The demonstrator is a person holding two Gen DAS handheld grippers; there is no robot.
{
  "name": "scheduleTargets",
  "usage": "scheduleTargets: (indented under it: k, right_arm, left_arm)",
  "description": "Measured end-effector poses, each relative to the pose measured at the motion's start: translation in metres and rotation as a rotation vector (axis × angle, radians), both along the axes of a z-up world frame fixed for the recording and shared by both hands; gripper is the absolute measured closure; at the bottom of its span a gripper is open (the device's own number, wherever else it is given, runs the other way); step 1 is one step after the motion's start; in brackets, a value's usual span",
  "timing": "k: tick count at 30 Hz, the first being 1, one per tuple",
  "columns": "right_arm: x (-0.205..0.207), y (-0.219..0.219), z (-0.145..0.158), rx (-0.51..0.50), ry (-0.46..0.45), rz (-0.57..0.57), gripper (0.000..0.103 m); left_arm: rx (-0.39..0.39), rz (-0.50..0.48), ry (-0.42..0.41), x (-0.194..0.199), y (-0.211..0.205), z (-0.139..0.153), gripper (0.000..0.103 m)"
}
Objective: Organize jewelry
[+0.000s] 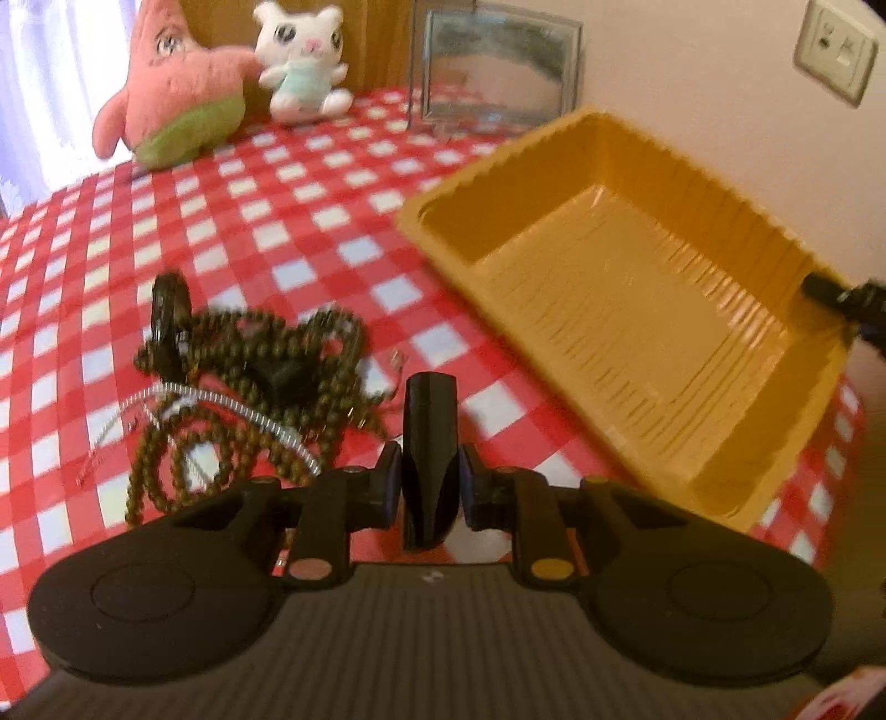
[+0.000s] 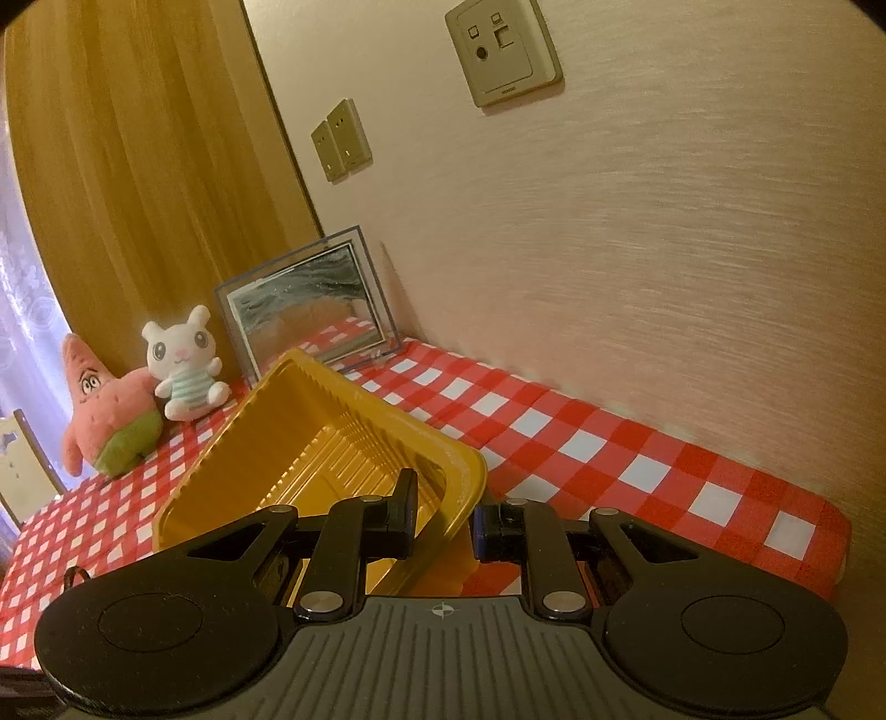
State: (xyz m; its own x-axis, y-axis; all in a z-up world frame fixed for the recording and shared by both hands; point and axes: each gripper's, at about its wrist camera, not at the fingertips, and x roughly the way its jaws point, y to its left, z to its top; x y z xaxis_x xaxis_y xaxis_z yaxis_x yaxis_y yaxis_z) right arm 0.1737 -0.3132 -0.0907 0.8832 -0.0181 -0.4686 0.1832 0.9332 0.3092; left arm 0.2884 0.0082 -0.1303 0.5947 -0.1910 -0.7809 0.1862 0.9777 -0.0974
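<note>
On the red-checked cloth [image 1: 310,183] lies a tangle of olive-brown bead necklaces [image 1: 260,376] with a clear coiled band [image 1: 238,407] and a black ring-like piece [image 1: 166,315]. My left gripper [image 1: 429,487] is raised over the cloth just right of the pile, shut on a black oblong piece [image 1: 429,421] that stands upright between the pads. The yellow plastic tray [image 1: 637,310] is tilted up with nothing inside. My right gripper [image 2: 443,515] is shut on the tray's [image 2: 332,437] near rim; its fingertip [image 1: 825,288] shows at the tray's right edge.
A pink star plush [image 1: 166,94] and a white bunny plush [image 1: 302,61] sit at the table's back beside a framed mirror [image 1: 498,66]. The wall with sockets [image 2: 504,50] runs along the right side. The cloth's right edge [image 2: 830,531] drops off near the wall.
</note>
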Motion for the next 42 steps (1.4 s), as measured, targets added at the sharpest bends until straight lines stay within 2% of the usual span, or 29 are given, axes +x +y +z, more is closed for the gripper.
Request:
scheduleTargets:
  k: [5, 8, 14, 19, 21, 25, 30, 34, 39, 42]
  right_arm:
    - [0.0, 0.0, 0.0, -0.002, -0.002, 0.006, 0.084]
    - [0.0, 0.0, 0.001, -0.006, -0.001, 0.008, 0.084]
    - [0.001, 0.002, 0.002, -0.014, 0.003, 0.01, 0.085]
    - [0.002, 0.001, 0.002, -0.018, 0.003, 0.014, 0.085]
    - [0.002, 0.001, 0.002, -0.02, 0.005, 0.015, 0.084]
    - [0.003, 0.0, 0.002, -0.021, 0.008, 0.012, 0.085]
    - [0.004, -0.001, 0.001, -0.024, 0.01, 0.009, 0.085]
    - [0.006, -0.002, 0.001, -0.03, 0.007, 0.003, 0.084]
    - [0.006, -0.002, 0.002, -0.052, -0.008, -0.011, 0.084]
    - [0.006, -0.004, 0.002, -0.056, -0.008, -0.021, 0.084]
  left_arm:
    - [-0.036, -0.063, -0.048, 0.002, -0.025, 0.027, 0.084]
    - [-0.063, -0.104, -0.061, 0.009, -0.046, 0.034, 0.084]
    - [-0.05, -0.158, -0.036, 0.028, -0.081, 0.021, 0.084]
    - [-0.044, -0.174, -0.008, 0.037, -0.088, 0.01, 0.084]
    - [-0.068, -0.171, 0.002, 0.037, -0.086, 0.01, 0.083]
    - [-0.077, -0.17, -0.042, 0.031, -0.079, 0.02, 0.083]
    - [-0.128, -0.128, -0.067, 0.019, -0.05, 0.033, 0.083]
    - [-0.079, -0.075, -0.069, 0.011, -0.027, 0.029, 0.082]
    - [0.004, -0.036, -0.04, 0.014, -0.006, 0.011, 0.083]
    - [0.015, -0.026, -0.037, 0.021, 0.002, 0.005, 0.083]
